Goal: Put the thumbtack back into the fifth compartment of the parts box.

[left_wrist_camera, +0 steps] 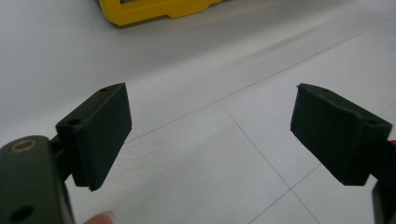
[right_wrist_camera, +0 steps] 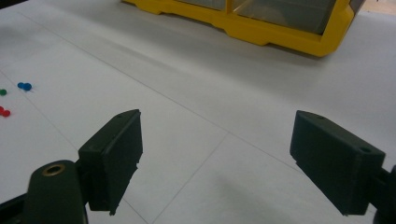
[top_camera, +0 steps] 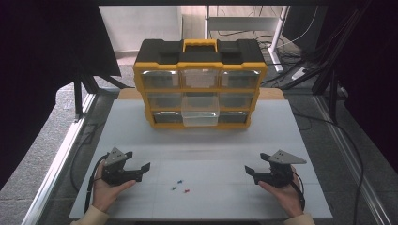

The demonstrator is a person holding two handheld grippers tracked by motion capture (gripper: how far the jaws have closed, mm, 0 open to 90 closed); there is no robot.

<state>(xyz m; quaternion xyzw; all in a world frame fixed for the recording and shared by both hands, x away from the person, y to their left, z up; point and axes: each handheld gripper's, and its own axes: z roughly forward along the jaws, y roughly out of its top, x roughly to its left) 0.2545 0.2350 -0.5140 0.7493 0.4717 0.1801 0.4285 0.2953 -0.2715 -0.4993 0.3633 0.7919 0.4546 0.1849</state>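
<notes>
Three small push pins lie on the white table between my hands: a blue pin [top_camera: 179, 181], a green pin [top_camera: 174, 188] and a red pin [top_camera: 187, 191]. My left gripper [top_camera: 142, 171] rests low at the front left, held in a hand and pointing right toward the pins. Its jaws stand wide apart over bare table [left_wrist_camera: 210, 126], with nothing between them. At the front right, my right gripper [top_camera: 252, 174] points left and is open too, also with nothing between its jaws [right_wrist_camera: 217, 140]. In the right gripper view the blue pin [right_wrist_camera: 24, 86], green pin [right_wrist_camera: 3, 92] and red pin [right_wrist_camera: 4, 112] lie at the far left.
A yellow and black drawer organizer [top_camera: 200, 61] stands at the back middle of the table [top_camera: 281, 140]. Its bottom middle clear drawer [top_camera: 200, 117] is pulled out toward me. The organizer's yellow base [left_wrist_camera: 154, 9] [right_wrist_camera: 280, 32] shows ahead of both grippers. Cables lie on the floor beyond.
</notes>
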